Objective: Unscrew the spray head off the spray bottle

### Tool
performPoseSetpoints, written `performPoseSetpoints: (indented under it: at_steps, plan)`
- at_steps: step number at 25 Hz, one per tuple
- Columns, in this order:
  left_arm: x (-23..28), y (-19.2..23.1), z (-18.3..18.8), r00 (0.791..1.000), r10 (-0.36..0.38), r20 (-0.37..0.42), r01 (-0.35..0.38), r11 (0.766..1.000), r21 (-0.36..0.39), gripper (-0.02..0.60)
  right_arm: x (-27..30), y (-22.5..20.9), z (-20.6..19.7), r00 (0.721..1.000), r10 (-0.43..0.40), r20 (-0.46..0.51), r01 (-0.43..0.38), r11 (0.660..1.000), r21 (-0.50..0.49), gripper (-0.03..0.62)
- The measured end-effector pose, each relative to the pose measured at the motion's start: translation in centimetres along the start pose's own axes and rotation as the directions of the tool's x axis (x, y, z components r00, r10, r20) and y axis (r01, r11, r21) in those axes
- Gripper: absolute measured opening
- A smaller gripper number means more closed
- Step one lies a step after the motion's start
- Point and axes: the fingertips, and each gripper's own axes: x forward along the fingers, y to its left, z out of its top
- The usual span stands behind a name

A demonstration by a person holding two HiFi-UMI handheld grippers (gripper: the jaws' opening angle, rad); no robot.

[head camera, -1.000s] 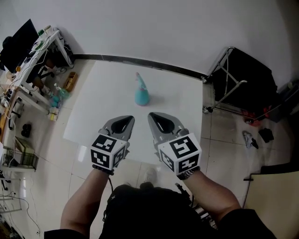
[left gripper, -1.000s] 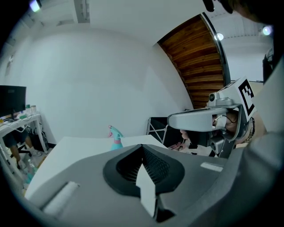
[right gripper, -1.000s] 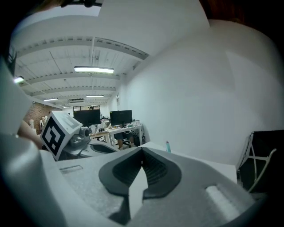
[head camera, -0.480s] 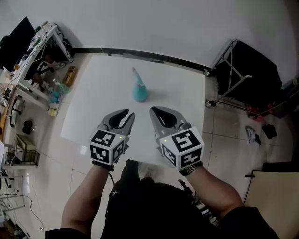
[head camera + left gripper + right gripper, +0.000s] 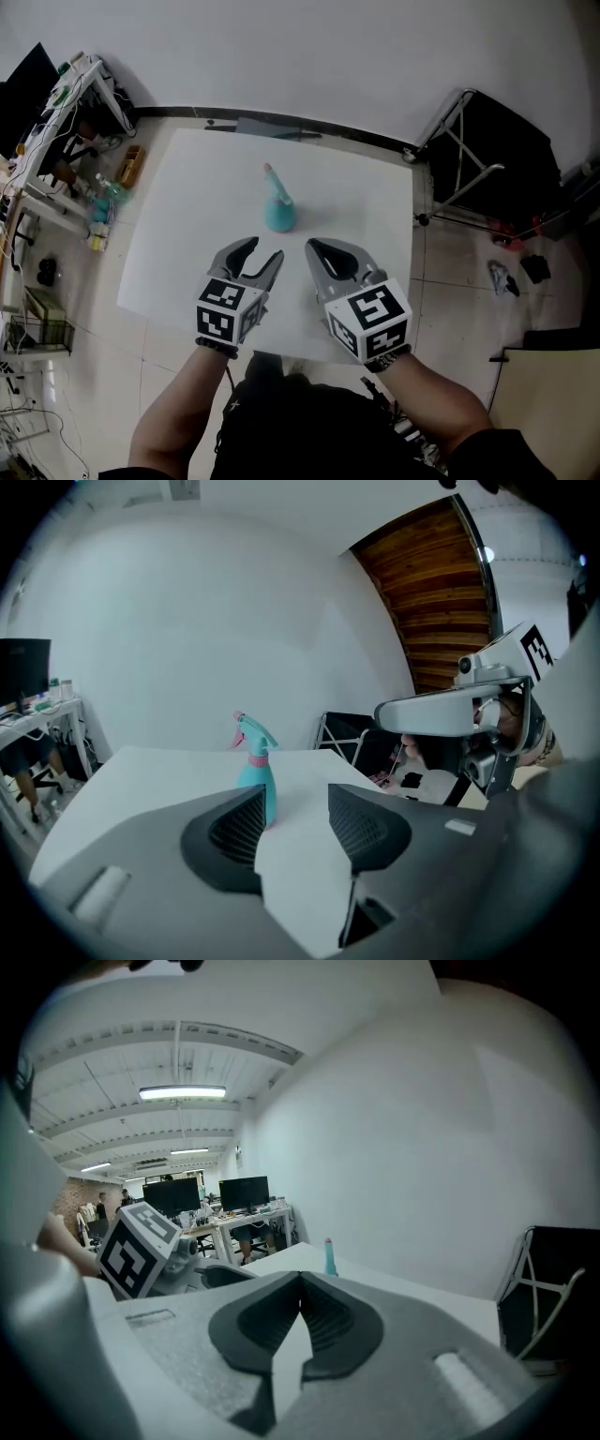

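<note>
White table (image 5: 187, 225) by wall (image 5: 328, 56), spray bottle (image 5: 279, 208) upright, left gripper (image 5: 263, 249) just opening, empty, right gripper (image 5: 314, 246) clenched.

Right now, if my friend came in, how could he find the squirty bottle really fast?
Look for the big white table by the white wall. Near its middle stands the spray bottle, teal with a pink collar and trigger. It is the only colourful thing standing on that white top.

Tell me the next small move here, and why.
Probably bring the left hand-held gripper forward around the spray bottle: its jaws have just been opening with nothing between them, and the bottle stands upright ahead on the table. The right hand-held gripper is shut.
</note>
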Motion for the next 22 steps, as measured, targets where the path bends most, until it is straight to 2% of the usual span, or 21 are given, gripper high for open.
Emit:
performPoseSetpoints:
  at_steps: [2,6,17,22]
  plan:
    - [1.0,0.7,-0.4,1.000,0.003,-0.005,-0.003,1.000,0.008,0.246,0.5,-0.3,-0.3,1.000,-0.008,-0.013,0.008,1.000,0.001,-0.009]
    - [3.1,1.3,-0.8,1.000,-0.004,0.004,0.003,0.999,0.032,0.358,1.0,-1.4,-0.9,0.999,-0.029,-0.034,0.030,1.000,0.008,-0.009]
    - [8.6,4.4,-1.9,0.999,-0.007,-0.047,0.009,0.999,0.044,0.393,3.8,-4.2,-1.5,0.993,-0.075,-0.088,0.078,0.996,0.035,-0.009]
    - [11.1,4.9,-3.3,0.996,-0.012,-0.085,0.017,0.998,0.060,0.459,4.7,-5.0,-2.0,0.991,-0.083,-0.106,0.089,0.995,0.051,-0.009]
